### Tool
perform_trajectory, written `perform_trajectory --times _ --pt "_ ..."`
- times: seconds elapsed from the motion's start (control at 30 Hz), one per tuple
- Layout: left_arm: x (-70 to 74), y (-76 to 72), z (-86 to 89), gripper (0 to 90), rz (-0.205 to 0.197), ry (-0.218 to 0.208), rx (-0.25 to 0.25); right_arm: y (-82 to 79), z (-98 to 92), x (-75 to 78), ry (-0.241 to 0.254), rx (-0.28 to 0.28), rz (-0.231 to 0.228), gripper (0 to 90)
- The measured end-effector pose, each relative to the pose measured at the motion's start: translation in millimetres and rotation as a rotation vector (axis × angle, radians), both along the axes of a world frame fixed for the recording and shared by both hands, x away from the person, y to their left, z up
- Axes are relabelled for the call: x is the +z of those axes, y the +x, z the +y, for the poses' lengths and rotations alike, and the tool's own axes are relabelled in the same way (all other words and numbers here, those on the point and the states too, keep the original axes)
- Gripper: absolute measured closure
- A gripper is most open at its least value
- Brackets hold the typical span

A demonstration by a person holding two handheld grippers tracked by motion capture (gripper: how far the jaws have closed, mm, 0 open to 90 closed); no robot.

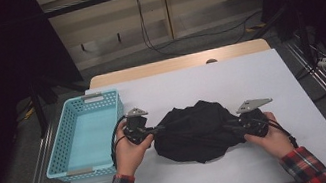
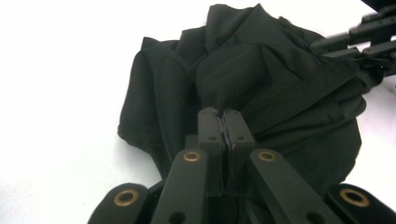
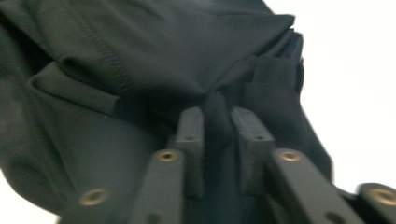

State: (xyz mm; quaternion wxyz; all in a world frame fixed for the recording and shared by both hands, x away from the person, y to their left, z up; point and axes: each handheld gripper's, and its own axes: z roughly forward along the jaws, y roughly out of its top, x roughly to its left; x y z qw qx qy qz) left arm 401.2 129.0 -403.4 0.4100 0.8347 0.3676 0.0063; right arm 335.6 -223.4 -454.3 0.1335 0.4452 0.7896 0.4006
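A black garment (image 1: 196,131) lies crumpled in a heap on the white table (image 1: 250,81), right between the two claws. The left claw (image 1: 154,131) sits at one edge of the heap, and in the left gripper view its jaws stand pressed together with a small pinch of black cloth (image 2: 224,95) rising out from between them, so that side has its hold. The right claw (image 1: 232,127) is at the opposite edge. In the right gripper view a fold of the fabric (image 3: 217,116) runs down between its jaws, which stand close on either side of it. That picture is blurred, so I would say it is gripping the cloth, though perhaps not yet as firmly as the other.

Beyond the left claw, away from the garment, a light blue basket (image 1: 69,161) stands with nothing in it that I can see.

As I judge it, the grasping part is about done: both edges of the garment are taken up. What is left is most of the job. The cloth is bunched and creased, neither spread nor folded, and it rests on the table between the claws. If it is bound for the basket, it has yet to be lifted and carried past the left claw to get there.
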Motion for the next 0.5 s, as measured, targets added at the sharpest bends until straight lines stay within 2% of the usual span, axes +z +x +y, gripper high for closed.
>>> perform_trajectory --times 0.07,0.13,0.17,0.2,0.27,0.37,0.5 --pt "-0.3 1.2 0.1 87.7 0.001 -0.006 0.011 -1.0 1.9 -0.8 0.039 0.024 0.012 83.6" --pt "-0.3 2.4 -1.3 84.5 -0.017 -0.009 0.015 -2.7 5.0 0.0 0.069 0.051 0.023 84.9" --pt "-0.2 3.7 -2.2 77.9 -0.042 -0.004 0.014 -3.7 6.9 -0.1 0.076 0.062 0.03 85.1" --pt "0.1 4.5 -3.9 67.3 -0.06 0.005 0.027 -4.6 9.1 -0.7 0.079 0.075 0.032 85.1" --pt "0.0 5.8 -9.1 55.3 -0.053 -0.005 0.034 -6.6 14.0 -1.3 0.094 0.094 0.044 85.3" --pt "-1.4 5.9 -22.1 35.3 -0.082 0.0 0.026 -9.7 22.0 -1.6 0.113 0.119 0.052 85.4" --pt "-5.7 5.2 -43.7 26.8 -0.077 -0.015 -0.009 -13.0 30.6 -0.7 0.115 0.158 0.045 85.4"
